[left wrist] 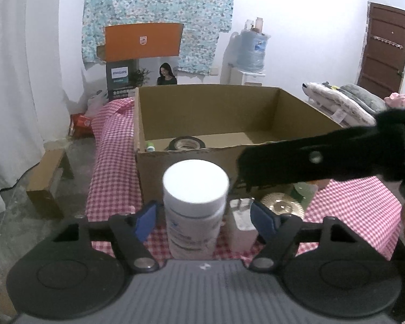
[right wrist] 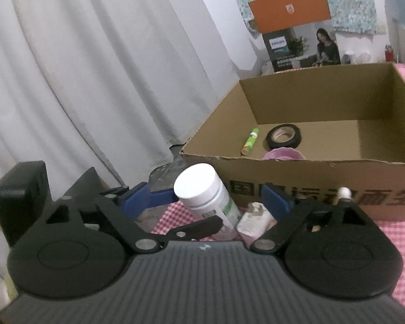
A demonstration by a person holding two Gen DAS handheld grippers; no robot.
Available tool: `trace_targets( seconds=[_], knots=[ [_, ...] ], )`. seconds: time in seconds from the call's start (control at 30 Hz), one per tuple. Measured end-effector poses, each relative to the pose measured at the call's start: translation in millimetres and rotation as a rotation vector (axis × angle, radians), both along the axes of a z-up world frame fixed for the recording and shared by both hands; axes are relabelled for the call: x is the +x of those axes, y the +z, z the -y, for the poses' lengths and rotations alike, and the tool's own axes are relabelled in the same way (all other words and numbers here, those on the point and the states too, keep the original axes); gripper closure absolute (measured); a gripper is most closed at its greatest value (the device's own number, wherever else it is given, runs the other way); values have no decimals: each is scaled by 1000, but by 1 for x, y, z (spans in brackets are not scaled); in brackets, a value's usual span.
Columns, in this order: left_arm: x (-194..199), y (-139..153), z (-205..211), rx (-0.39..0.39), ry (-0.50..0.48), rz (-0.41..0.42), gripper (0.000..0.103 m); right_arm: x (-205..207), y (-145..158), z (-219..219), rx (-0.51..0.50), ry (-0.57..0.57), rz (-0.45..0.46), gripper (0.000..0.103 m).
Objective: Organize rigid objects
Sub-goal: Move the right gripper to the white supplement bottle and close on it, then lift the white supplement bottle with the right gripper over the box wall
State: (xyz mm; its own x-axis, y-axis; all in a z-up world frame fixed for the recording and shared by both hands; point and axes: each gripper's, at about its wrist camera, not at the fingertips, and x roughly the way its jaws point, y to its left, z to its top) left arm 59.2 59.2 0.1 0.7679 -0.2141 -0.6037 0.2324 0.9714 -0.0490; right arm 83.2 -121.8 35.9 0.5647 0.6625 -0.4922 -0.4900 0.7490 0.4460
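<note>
A white bottle (left wrist: 195,205) with a white cap stands on the pink checked cloth, just in front of the cardboard box (left wrist: 191,162). My left gripper (left wrist: 203,216) is open around it: the left blue pad is close to the bottle's side, and the right pad is apart from it. A small white charger plug (left wrist: 241,224) lies in that gap. In the right wrist view the same bottle (right wrist: 202,189) and plug (right wrist: 256,221) sit between the wide-apart pads of my open right gripper (right wrist: 205,197). A left-gripper finger (right wrist: 197,226) crosses below the bottle.
The box (right wrist: 310,172) holds a black tape roll (right wrist: 283,135), a green tube (right wrist: 251,140) and a pink item (right wrist: 283,154). A gold disc (left wrist: 282,203) and a pale green object (left wrist: 302,191) lie right of the plug. The right gripper's black finger (left wrist: 310,159) crosses the box front.
</note>
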Motion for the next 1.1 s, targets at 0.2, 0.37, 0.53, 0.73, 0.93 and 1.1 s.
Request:
trace_targets(
  seconds=[0.2,0.37,0.53,0.73,0.93,1.1],
  knots=[
    [14,-7,-4,9,3,-17,36,28,-15,-19,3,38,-73,31],
    [21,-8,-7,-10,-1,-17,48,44,-25,-29,6,52,-123,40],
    [20,-7,-7,-10,7,-13,48,51,-29,-31,27,65,-152,51],
    [11,1,-6,-7,12,2,48,44,-23,-27,39,74,-148,53],
    [-12,25,-3,13,29,57,49,28,-3,-26,66,102,-102,53],
    [-30,57,-1,34,49,125,49,10,28,-22,93,132,-26,53]
  ],
)
